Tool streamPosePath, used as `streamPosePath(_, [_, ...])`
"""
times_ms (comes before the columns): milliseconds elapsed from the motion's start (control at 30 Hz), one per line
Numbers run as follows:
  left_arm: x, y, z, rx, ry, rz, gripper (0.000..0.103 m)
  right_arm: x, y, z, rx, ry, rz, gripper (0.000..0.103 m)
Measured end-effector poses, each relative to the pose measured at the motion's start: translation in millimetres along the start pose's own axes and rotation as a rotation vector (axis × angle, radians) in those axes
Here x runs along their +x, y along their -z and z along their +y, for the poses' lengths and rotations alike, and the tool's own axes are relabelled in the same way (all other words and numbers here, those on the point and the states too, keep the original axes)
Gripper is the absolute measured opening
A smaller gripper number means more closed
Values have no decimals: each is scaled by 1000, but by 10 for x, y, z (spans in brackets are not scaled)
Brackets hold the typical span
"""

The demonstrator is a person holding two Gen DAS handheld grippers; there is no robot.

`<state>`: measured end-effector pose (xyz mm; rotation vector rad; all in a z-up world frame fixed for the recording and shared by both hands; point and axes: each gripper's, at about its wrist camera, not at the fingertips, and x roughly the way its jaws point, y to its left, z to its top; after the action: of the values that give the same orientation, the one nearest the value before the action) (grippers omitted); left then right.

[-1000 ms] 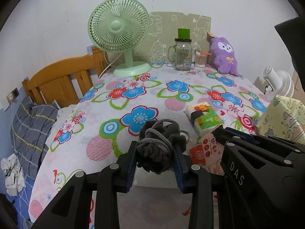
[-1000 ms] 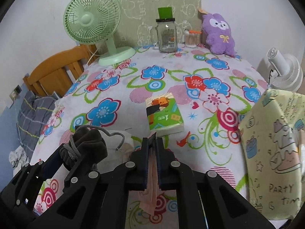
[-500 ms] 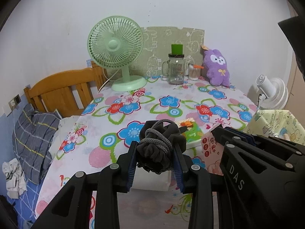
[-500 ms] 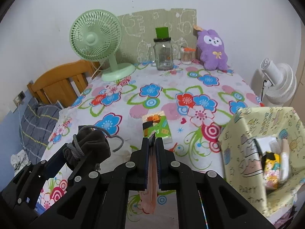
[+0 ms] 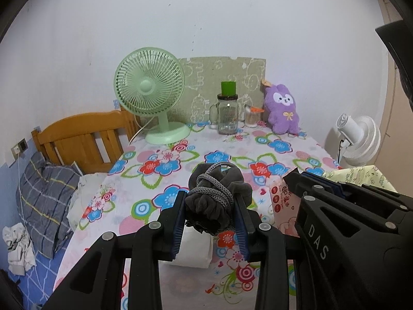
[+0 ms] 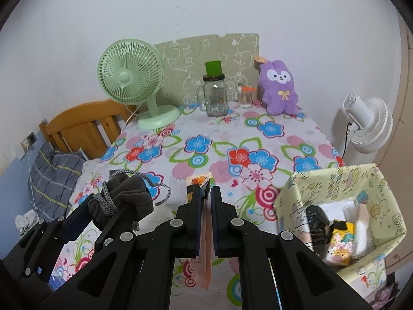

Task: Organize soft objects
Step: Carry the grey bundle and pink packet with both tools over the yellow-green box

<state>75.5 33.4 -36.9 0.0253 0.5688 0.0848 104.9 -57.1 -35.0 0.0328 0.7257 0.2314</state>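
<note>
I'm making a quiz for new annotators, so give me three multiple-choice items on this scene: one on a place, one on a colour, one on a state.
1. Where is the plush toy?
A. Table's far end, by the wall
B. In the box
C. On the chair

2. What colour is the desk fan?
A. White
B. Light green
C. Blue

3. What are the left tongs doing?
A. Hanging open
B. Shut on nothing
C. Shut on the dark cloth bundle

Answers: 1 A, it sits beside the glass jar. 2 B, its cage and base are pale green. 3 C, the bundle is squeezed between both pads.
</note>
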Motion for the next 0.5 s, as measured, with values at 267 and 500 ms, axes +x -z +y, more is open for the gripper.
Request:
streamPosePath(267, [-72,-70,-120,3,10,-13,35,-125,-72,-108,6,6,-19,10])
streamPosePath(500, [-83,-99,-248,-6,36,-9,35,-193,-91,-237,6,17,-30,10])
